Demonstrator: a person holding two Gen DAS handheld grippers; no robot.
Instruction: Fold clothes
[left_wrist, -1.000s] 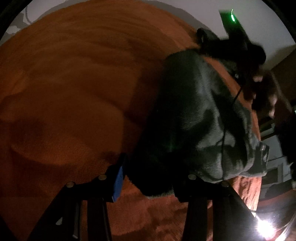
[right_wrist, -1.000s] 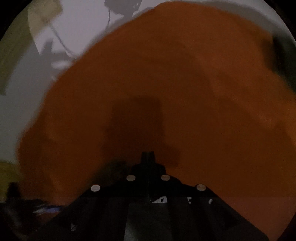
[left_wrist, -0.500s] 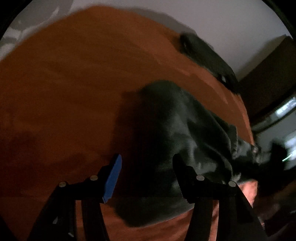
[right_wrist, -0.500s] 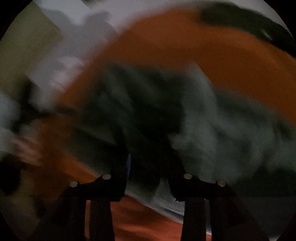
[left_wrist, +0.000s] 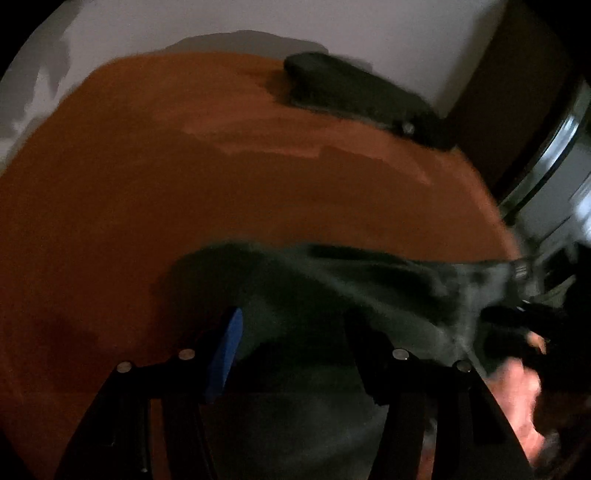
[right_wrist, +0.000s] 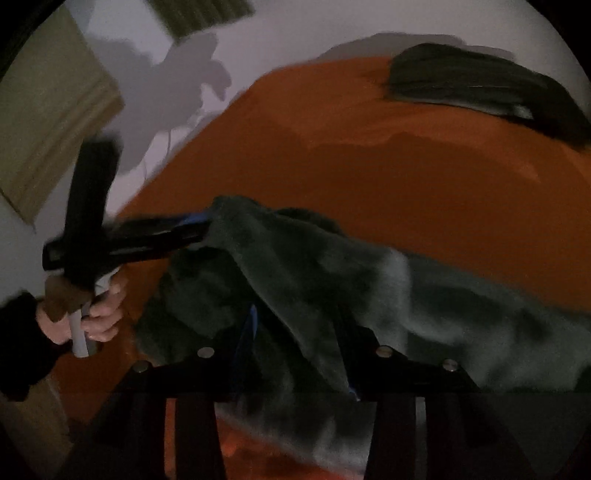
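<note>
Over the dark garment (right_wrist: 332, 280), both my grippers with jaws apart.

Between my right gripper (right_wrist: 299, 332) fingers a fold of that garment rises; the jaws have just been opening and I cannot tell whether the pads touch the cloth. My left gripper (left_wrist: 291, 332) stands partly open above the garment's near edge, gripping nothing that I can make out; from the right wrist view its tips reach the garment's far left corner, my hand (right_wrist: 99, 314) on the handle. Under the garment spreads the orange blanket (left_wrist: 221, 177). Well beyond the garment, at the blanket's far edge, lies a folded dark pile (right_wrist: 480, 88).
</note>
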